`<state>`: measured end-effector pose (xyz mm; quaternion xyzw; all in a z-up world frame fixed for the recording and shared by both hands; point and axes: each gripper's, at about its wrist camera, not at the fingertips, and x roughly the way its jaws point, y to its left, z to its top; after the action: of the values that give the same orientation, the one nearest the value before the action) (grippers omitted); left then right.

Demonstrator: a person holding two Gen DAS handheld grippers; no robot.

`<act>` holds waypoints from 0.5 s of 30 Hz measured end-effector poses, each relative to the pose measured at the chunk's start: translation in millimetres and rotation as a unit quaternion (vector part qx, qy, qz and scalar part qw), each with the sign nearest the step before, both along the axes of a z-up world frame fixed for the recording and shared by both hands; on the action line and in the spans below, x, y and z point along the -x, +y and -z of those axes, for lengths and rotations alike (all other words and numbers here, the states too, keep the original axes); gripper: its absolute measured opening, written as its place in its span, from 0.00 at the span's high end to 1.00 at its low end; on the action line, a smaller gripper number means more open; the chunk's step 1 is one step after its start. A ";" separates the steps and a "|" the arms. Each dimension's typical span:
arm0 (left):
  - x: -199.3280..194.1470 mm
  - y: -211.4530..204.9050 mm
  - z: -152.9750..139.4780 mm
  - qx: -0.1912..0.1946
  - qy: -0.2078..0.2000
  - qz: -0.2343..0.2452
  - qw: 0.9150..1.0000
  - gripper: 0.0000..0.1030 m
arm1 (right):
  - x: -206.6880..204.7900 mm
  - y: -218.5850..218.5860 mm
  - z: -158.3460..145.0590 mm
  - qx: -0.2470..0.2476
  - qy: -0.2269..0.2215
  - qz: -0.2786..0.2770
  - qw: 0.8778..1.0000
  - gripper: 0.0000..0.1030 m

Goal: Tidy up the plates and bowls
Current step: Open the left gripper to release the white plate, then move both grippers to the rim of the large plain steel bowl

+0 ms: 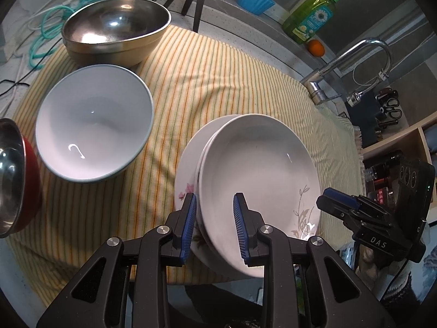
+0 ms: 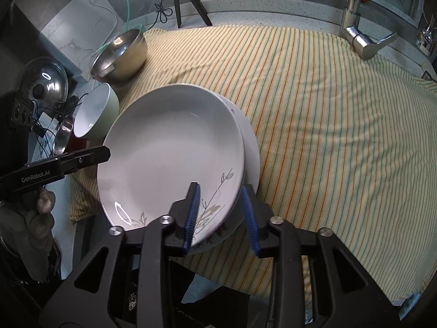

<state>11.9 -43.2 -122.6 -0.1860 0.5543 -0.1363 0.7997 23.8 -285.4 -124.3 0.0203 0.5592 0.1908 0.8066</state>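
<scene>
Stacking plates first: two are nested, the bowls are yet to be gathered.
Your left hand-held gripper (image 1: 214,199) and right hand-held gripper (image 2: 220,191) each straddle the rim of the top plate (image 1: 254,164), jaws narrow but not visibly pinching, at the striped cloth's (image 1: 218,82) 6 o'clock edge. At 10 o'clock, the white bowl (image 1: 92,123), steel bowl (image 1: 114,30) and red bowl (image 1: 16,180) sit apart, unstacked.

striped cloth (image 2: 314,109), grey counter (image 2: 259,2), faucet (image 1: 355,63)
</scene>
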 end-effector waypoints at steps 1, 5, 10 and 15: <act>0.3 1.9 -0.7 0.001 -0.001 -0.002 1.000 0.75 | -0.8 0.3 -2.6 -0.001 -0.005 0.001 1.000 0.58; 2.4 12.2 -6.2 0.005 -0.008 -0.011 1.000 0.74 | -5.8 2.2 -12.4 -0.017 -0.017 0.002 1.000 0.57; 1.8 31.2 -14.7 0.013 -0.018 -0.028 0.999 0.66 | -13.8 8.4 -23.9 -0.040 -0.032 0.001 0.999 0.43; -4.8 56.3 -25.6 0.012 -0.032 -0.050 0.998 0.61 | -26.7 23.2 -35.9 -0.061 -0.043 -0.002 0.997 0.32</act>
<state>16.8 13.1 -97.0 -0.2184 0.5168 -0.1090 0.8206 50.5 -262.2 -88.4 0.0600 0.5110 0.2274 0.8268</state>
